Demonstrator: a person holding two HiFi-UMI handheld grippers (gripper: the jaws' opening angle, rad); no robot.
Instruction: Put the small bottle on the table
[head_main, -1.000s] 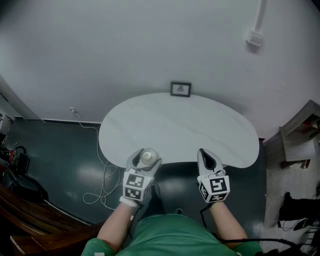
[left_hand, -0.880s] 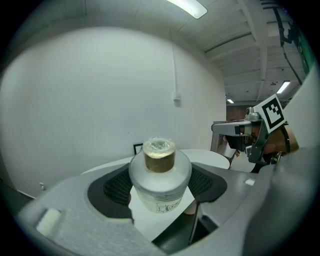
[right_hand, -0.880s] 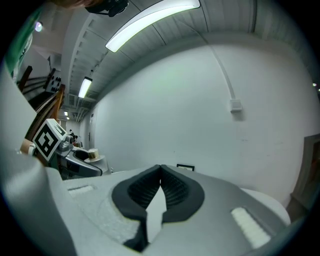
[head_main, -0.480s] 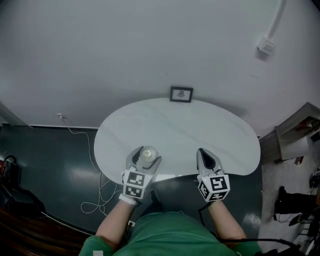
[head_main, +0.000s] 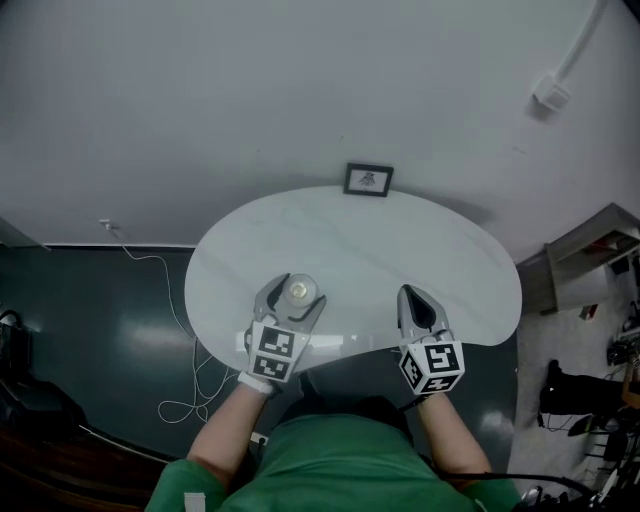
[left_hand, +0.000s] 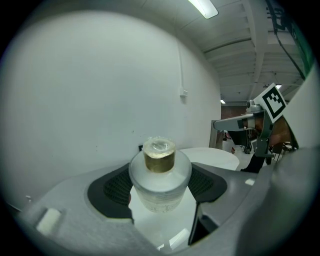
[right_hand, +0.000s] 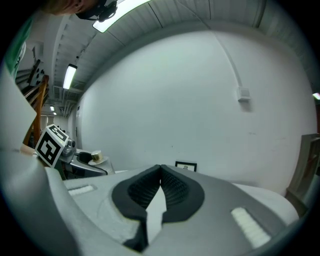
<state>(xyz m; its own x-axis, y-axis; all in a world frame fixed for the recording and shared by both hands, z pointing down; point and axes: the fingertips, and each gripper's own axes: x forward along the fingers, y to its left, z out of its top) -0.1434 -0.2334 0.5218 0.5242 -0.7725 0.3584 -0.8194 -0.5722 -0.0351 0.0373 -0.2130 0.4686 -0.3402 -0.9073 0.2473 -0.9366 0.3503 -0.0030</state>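
Observation:
A small frosted glass bottle (left_hand: 160, 181) with a gold cap stands upright between the dark pads of my left gripper (left_hand: 161, 182), which is shut on it. In the head view the small bottle (head_main: 298, 291) and left gripper (head_main: 291, 298) are over the near left part of the white oval table (head_main: 380, 260). My right gripper (head_main: 418, 304) is over the table's near right edge, shut with nothing in it; its pads (right_hand: 172, 188) meet at the tips. The left gripper with the small bottle (right_hand: 94, 157) shows at the left of the right gripper view.
A small framed picture (head_main: 368, 179) stands at the table's far edge against the white wall. A white cable (head_main: 190, 375) lies on the dark floor to the left. Shelving (head_main: 590, 270) stands at the right.
Both grippers have moved forward over the table's near edge, the left one carrying the bottle. The head view has shifted, so more of the table shows.

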